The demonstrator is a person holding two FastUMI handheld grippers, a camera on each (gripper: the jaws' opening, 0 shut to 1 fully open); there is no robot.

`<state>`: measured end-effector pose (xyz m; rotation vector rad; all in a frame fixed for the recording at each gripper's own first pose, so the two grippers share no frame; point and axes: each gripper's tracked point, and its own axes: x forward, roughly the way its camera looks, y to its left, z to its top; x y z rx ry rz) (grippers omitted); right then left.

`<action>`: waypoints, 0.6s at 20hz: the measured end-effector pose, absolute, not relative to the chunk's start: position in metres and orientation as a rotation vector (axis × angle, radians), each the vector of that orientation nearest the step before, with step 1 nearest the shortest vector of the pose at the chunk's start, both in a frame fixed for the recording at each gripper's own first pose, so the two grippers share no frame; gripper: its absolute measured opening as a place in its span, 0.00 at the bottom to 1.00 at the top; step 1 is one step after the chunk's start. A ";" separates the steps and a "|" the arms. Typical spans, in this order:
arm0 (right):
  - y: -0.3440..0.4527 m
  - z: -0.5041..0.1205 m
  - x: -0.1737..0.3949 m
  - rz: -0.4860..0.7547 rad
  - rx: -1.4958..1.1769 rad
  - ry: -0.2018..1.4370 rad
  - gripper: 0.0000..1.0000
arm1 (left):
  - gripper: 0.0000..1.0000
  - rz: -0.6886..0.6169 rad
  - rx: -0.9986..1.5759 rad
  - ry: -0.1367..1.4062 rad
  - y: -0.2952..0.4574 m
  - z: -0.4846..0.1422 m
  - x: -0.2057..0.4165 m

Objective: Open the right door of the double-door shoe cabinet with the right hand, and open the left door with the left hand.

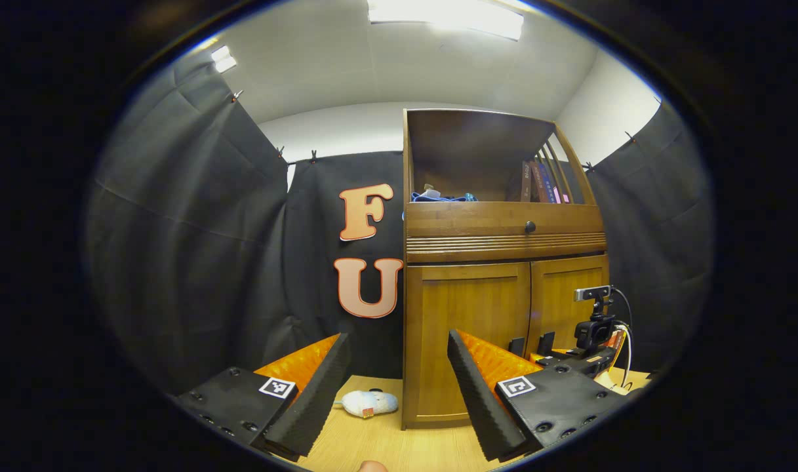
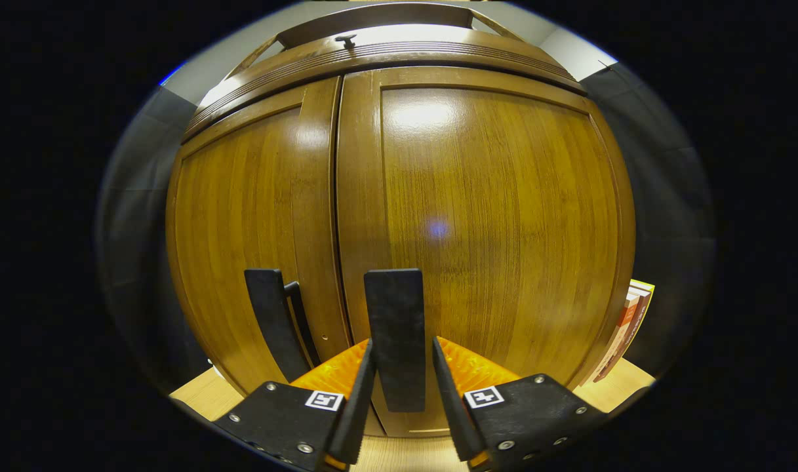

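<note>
Right gripper view: right claw (image 2: pixel 402 367) close against shoe cabinet (image 2: pixel 399 196), fingers either side of right door handle (image 2: pixel 394 328), not clearly pressing it; grasp cannot be told. Left door handle (image 2: pixel 274 321) just left of center seam. Both doors shut.

Left gripper view: left claw (image 1: pixel 392 380) released, fingers wide apart, well back from cabinet. Right claw (image 1: pixel 536 346) at door fronts. White plush toy (image 1: pixel 370 402) on table (image 1: pixel 379 439) beside cabinet's left foot.
</note>
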<state>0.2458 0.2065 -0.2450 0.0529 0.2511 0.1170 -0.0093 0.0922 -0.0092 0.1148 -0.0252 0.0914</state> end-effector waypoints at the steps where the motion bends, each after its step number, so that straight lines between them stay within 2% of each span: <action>1: 0.206 -0.245 0.246 0.114 0.049 0.251 0.39 | 0.94 0.094 0.112 -0.028 0.092 -0.008 -0.009; 2: 0.205 -0.243 0.242 0.116 0.042 0.250 0.44 | 0.94 0.095 0.109 -0.030 0.091 -0.007 -0.009; 4: 0.204 -0.243 0.236 0.125 0.036 0.254 0.34 | 0.94 0.106 0.116 -0.038 0.093 -0.006 -0.012; 6: 0.201 -0.241 0.223 0.147 0.041 0.257 0.31 | 0.94 0.101 0.115 -0.034 0.087 -0.009 -0.010; 7: 0.199 -0.239 0.215 0.164 0.041 0.259 0.35 | 0.96 0.094 0.106 -0.028 0.085 -0.011 -0.008; 8: 0.197 -0.238 0.206 0.184 0.038 0.264 0.25 | 0.94 0.090 0.100 -0.021 0.083 -0.014 -0.008; 9: 0.194 -0.237 0.196 0.203 0.034 0.275 0.29 | 0.94 0.086 0.096 -0.014 0.080 -0.014 -0.007; 12: 0.181 -0.232 0.160 0.233 0.047 0.294 0.29 | 0.94 0.084 0.091 -0.013 0.076 -0.015 -0.009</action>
